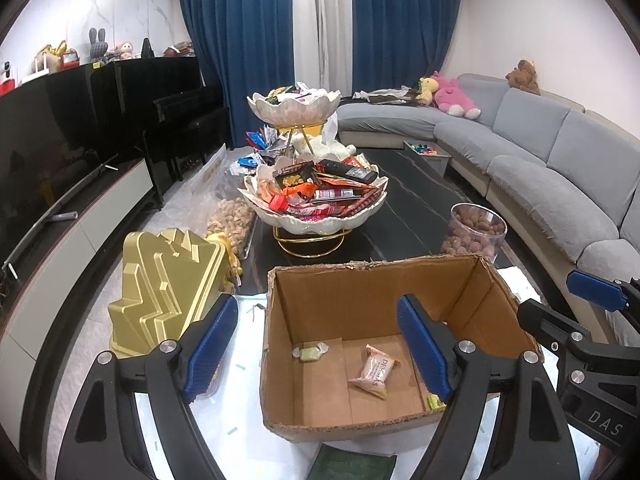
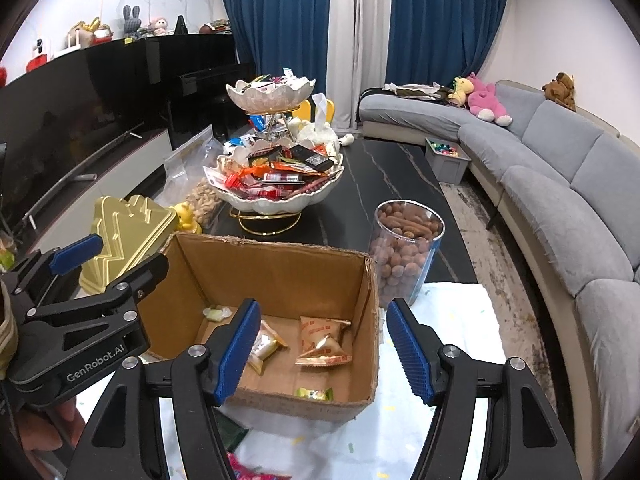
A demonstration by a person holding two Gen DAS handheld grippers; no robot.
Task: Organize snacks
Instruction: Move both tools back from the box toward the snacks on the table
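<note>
Hovering at the cardboard box (image 1: pixel 384 344), the left claw (image 1: pixel 320 344) stands apart and empty in the left wrist view; a pink packet (image 1: pixel 374 371) and a small pale candy (image 1: pixel 311 352) lie on the box floor, and the right claw (image 1: pixel 560 300) shows at the frame's right edge. Next pick probably comes from the tiered snack bowl (image 1: pixel 316 200) beyond on the counter (image 1: pixel 400 216): approach from above, close on one wrapper only. The right wrist view shows the right claw (image 2: pixel 320 344) apart, empty, and adds what the first hides: an orange packet (image 2: pixel 324 340) and a green candy (image 2: pixel 314 393) at the near wall.
</note>
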